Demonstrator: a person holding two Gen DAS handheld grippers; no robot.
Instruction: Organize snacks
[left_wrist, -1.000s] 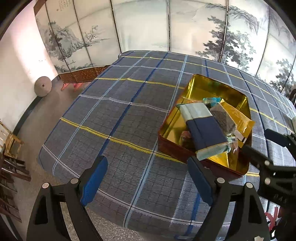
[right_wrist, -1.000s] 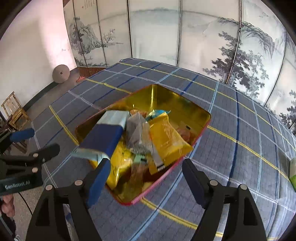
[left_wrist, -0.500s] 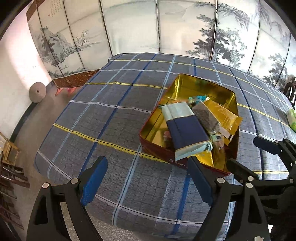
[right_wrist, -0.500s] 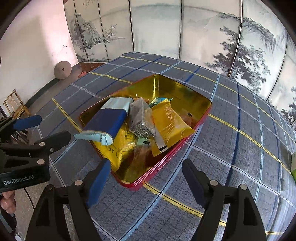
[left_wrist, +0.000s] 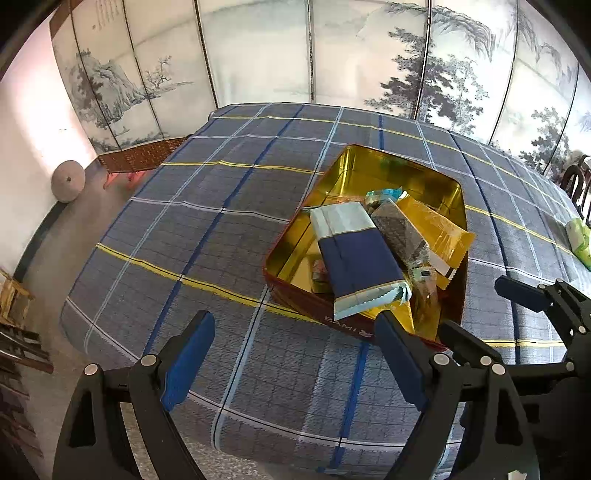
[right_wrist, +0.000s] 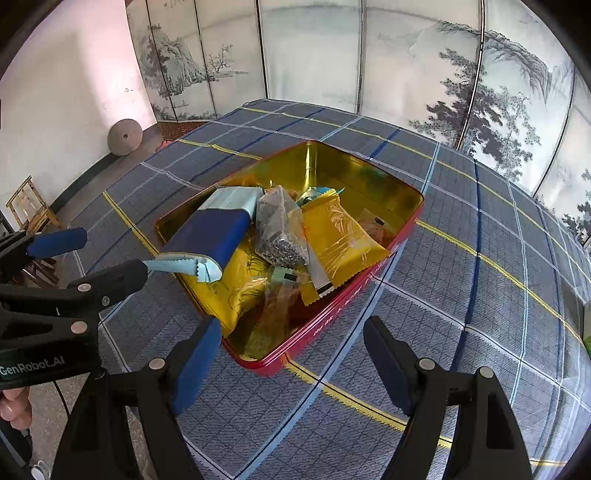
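A red tin with a gold inside sits on the plaid tablecloth, piled with snack packs. On top lie a navy and pale-blue pack, a clear bag of dark bits and a yellow pack. My left gripper hovers open over the cloth, just short of the tin's near-left corner. My right gripper hangs open above the tin's near corner. Neither holds anything.
The plaid table drops off at its near and left edges. A green pack lies at the far right of the table. A painted folding screen stands behind. Wooden chairs stand on the floor at left.
Both views have pulled back a little from the tin, which now sits more fully in frame. The snacks in it have not shifted. Both grippers remain open.
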